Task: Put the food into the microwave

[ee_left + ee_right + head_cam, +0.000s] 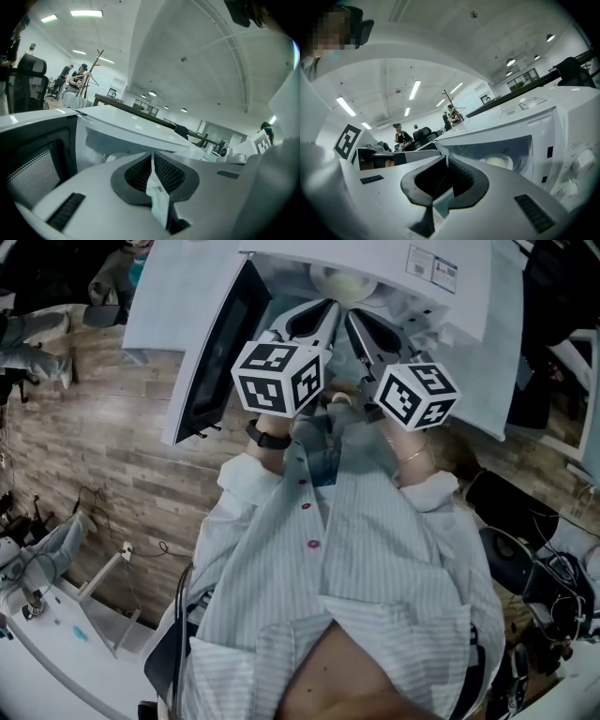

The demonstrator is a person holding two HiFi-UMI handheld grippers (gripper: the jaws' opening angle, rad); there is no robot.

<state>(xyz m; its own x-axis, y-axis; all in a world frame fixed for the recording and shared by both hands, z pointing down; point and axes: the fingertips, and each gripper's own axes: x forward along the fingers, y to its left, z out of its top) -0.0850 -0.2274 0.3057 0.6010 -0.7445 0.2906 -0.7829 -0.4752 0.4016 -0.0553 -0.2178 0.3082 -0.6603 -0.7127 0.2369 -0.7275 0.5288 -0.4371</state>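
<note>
The white microwave point(394, 263) stands open before me, its dark-windowed door point(220, 352) swung out to the left. Inside it a pale round dish of food point(342, 282) rests on the floor of the cavity. It also shows as the pale dish point(499, 161) in the right gripper view. My left gripper point(328, 307) and right gripper point(352, 317) are held side by side at the opening and point into it. In their own views the left gripper point(152, 155) and the right gripper point(446, 159) have their jaws together at the tips, with nothing gripped.
The microwave's knobs point(581, 161) sit on its right panel. The door point(37, 164) stands close on the left of the left gripper. Wooden floor point(94, 427) lies below, a white table point(56, 643) at lower left and a black chair point(506, 512) at right. People point(77, 75) stand far off.
</note>
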